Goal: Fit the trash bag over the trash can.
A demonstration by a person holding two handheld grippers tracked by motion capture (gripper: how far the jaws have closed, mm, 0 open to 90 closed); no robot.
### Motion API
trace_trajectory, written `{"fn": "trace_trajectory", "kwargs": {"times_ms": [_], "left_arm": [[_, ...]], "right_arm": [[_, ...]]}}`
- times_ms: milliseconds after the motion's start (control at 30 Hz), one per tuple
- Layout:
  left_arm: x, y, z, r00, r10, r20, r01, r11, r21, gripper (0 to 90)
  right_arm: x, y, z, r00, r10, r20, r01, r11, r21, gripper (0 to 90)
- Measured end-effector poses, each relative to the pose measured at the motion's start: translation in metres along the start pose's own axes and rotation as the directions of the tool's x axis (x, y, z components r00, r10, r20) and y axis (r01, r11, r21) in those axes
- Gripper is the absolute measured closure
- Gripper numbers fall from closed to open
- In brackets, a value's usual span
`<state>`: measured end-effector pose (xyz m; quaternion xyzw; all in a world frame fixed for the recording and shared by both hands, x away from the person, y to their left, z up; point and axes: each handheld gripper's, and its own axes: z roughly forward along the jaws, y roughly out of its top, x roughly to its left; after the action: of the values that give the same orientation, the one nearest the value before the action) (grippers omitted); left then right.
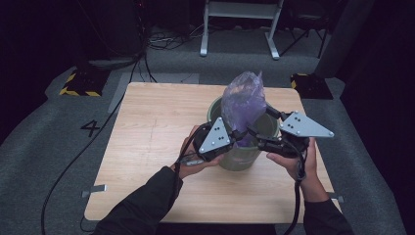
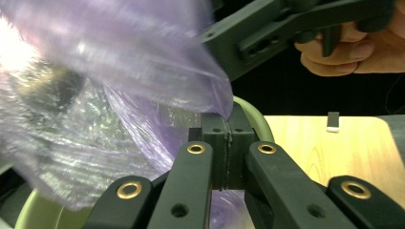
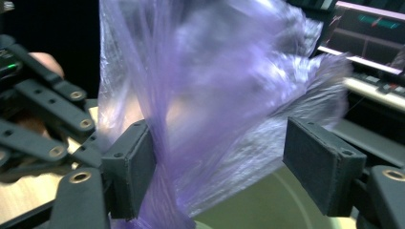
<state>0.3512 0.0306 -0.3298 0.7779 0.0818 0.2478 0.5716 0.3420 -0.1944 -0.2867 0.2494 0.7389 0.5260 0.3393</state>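
Bin (image 1: 240,159): pale green, round, standing upright on the surface (image 1: 151,127), right of its middle and toward the near edge.

Bag (image 1: 243,100): thin purple plastic, translucent, rising crumpled out of the bin's mouth and standing well above the rim; its lower part is hanging inside the bin.

Left tool (image 1: 236,134): a hand is holding it at the bin's near-left side, grey plate on top. In the left gripper view the pads (image 2: 228,143) are pressing flat together with no gap, pinching an edge of the bag (image 2: 143,86) just above the bin rim (image 2: 258,119).

Right tool (image 1: 254,132): a hand is holding it at the bin's near-right side, grey plate on top, jaws reaching left over the rim. In the right gripper view the pads (image 3: 131,167) are standing wide apart; the bag (image 3: 205,105) is lying against the left pad and filling part of the gap, clear of the other pad. The bin's inside (image 3: 267,205) is showing below.

Both tools are sitting close together at the near rim, the bag between them.
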Motion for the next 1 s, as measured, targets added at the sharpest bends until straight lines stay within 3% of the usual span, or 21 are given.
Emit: {"fn": "trace_trajectory", "kwargs": {"times_ms": [100,200,300,400,500,700,800,900,1000], "left_arm": [[-0.004,-0.003,-0.001,0.9999,0.013,-0.006,-0.013,0.9999,0.008,89.2],[-0.003,-0.006,-0.002,1.0,0.002,-0.002,-0.002,1.0,0.007,88.7],[-0.001,-0.007,-0.003,0.9999,-0.01,0.009,0.01,0.9999,0.003,86.7],[-0.001,-0.007,-0.005,0.9999,-0.008,0.012,0.008,0.9999,-0.006,83.8],[0.001,-0.008,-0.007,0.9998,-0.014,0.013,0.014,0.9998,-0.017,70.6],[0.01,-0.008,-0.021,0.9966,-0.076,0.033,0.077,0.9965,-0.033,39.6],[0.015,-0.008,-0.031,0.9946,-0.102,0.022,0.103,0.9934,-0.052,32.8],[0.019,-0.007,-0.042,0.9944,-0.104,-0.021,0.102,0.9924,-0.069,27.2],[0.024,-0.004,-0.051,0.9952,-0.09,-0.038,0.086,0.9926,-0.086,23.6]], "right_arm": [[0.0,-0.003,0.005,0.9988,0.032,-0.038,-0.032,0.999,0.002,36.5],[0.002,-0.005,0.008,0.9938,0.03,-0.107,-0.03,1.0,-0.001,59.8],[0.006,-0.006,0.008,0.9926,-0.006,-0.121,0.005,1.0,-0.013,75.7],[0.006,-0.008,0.006,0.9923,-0.016,-0.122,0.013,1.0,-0.028,85.8],[0.005,-0.01,0.004,0.992,-0.015,-0.125,0.01,0.999,-0.038,88.8],[0.009,-0.013,0.0,0.9861,-0.055,-0.157,0.048,0.998,-0.048,89.7],[0.013,-0.014,-0.002,0.9822,-0.085,-0.168,0.077,0.996,-0.053,89.8],[0.018,-0.015,-0.005,0.9786,-0.103,-0.178,0.094,0.994,-0.058,89.8],[0.02,-0.018,-0.008,0.9759,-0.103,-0.192,0.093,0.994,-0.063,89.8]]}}
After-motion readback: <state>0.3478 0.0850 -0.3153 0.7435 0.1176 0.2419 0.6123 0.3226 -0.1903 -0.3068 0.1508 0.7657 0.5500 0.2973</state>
